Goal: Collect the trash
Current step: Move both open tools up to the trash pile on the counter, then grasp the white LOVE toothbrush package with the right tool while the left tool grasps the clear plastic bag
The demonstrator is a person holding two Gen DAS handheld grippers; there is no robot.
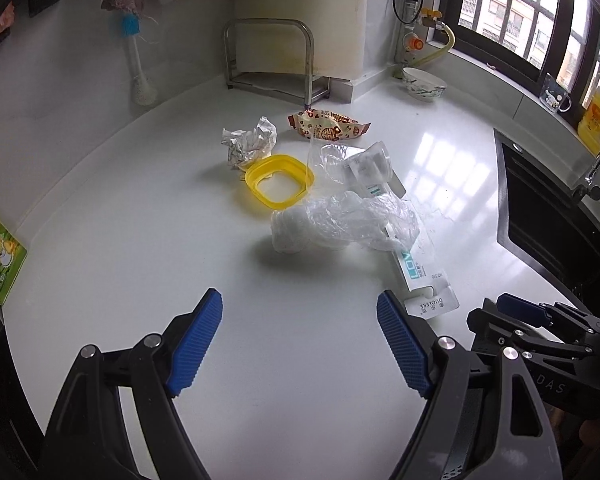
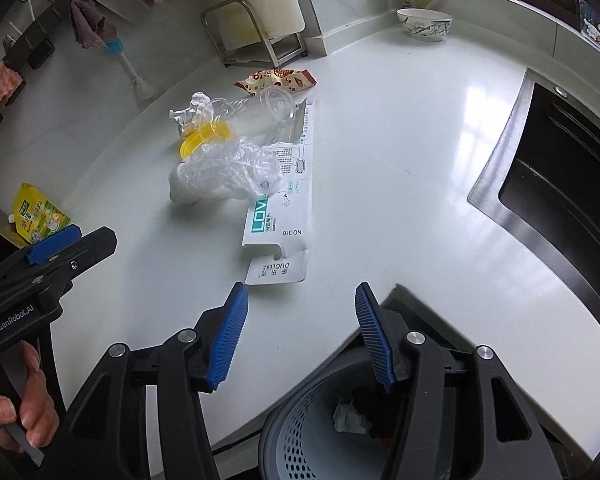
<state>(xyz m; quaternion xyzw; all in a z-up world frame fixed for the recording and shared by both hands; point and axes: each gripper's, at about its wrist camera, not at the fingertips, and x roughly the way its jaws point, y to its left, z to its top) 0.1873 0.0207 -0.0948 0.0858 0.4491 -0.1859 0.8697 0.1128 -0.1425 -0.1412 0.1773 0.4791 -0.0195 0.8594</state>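
Trash lies in a heap in the middle of the white counter (image 1: pixel 120 220): a crumpled clear plastic bag (image 1: pixel 340 224) (image 2: pixel 228 172), a white card package (image 1: pixel 420 276) (image 2: pixel 280 216), a yellow square ring lid (image 1: pixel 278 178) (image 2: pixel 206 136), a clear plastic cup (image 1: pixel 340 160) (image 2: pixel 260 112), crumpled foil (image 1: pixel 248 142) (image 2: pixel 190 110) and a snack wrapper (image 1: pixel 328 124) (image 2: pixel 276 80). My left gripper (image 1: pixel 300 300) is open and empty, short of the bag. My right gripper (image 2: pixel 302 292) is open and empty, just short of the card package. A perforated bin (image 2: pixel 300 436) with crumpled paper in it sits below the counter edge.
A dark sink (image 1: pixel 540 208) (image 2: pixel 560 184) with a faucet (image 1: pixel 598 164) is at the right. A bowl (image 1: pixel 424 82) (image 2: pixel 424 24) and a metal rack (image 1: pixel 272 60) stand at the back. A green and yellow pouch (image 1: pixel 0 260) (image 2: pixel 40 216) lies at the left edge. A hand (image 2: pixel 20 412) holds the left gripper.
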